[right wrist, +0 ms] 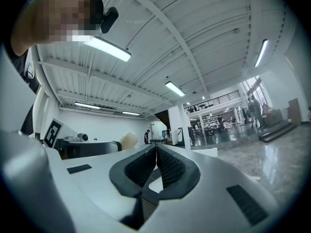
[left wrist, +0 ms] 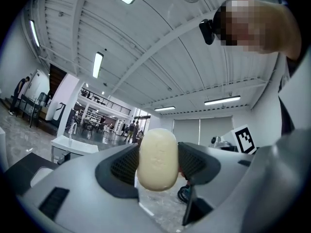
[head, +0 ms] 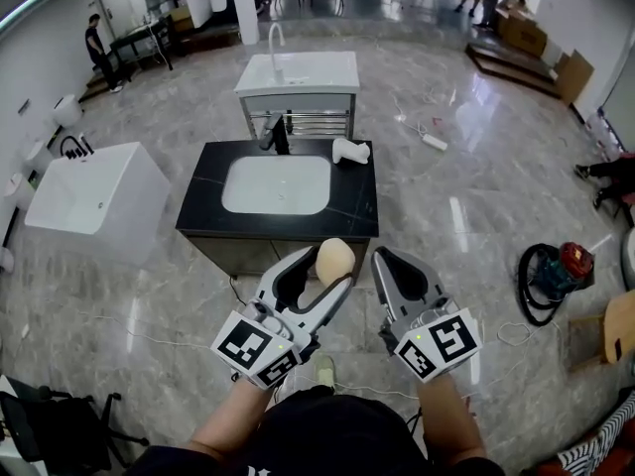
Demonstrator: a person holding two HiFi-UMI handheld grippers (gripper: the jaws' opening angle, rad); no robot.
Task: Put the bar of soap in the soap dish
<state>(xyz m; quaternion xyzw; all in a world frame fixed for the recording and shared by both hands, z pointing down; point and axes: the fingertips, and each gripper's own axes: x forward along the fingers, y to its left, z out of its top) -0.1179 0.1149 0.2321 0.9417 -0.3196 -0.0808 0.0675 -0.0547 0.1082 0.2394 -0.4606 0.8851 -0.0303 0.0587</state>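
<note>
Left gripper (head: 329, 272): pinching bar of soap (left wrist: 156, 159) across its broad faces; probably light, rigid, slippery. Right gripper (right wrist: 156, 154): jaws pressed together, empty.

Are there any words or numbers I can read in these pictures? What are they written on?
None: no word or number can be read anywhere.
Black-and-white square marker on the left tool, and another on the right tool: block patterns, not letters.
Pale cream oval bar of soap held in the left tool: any stamp on it is too faint to read.
</note>
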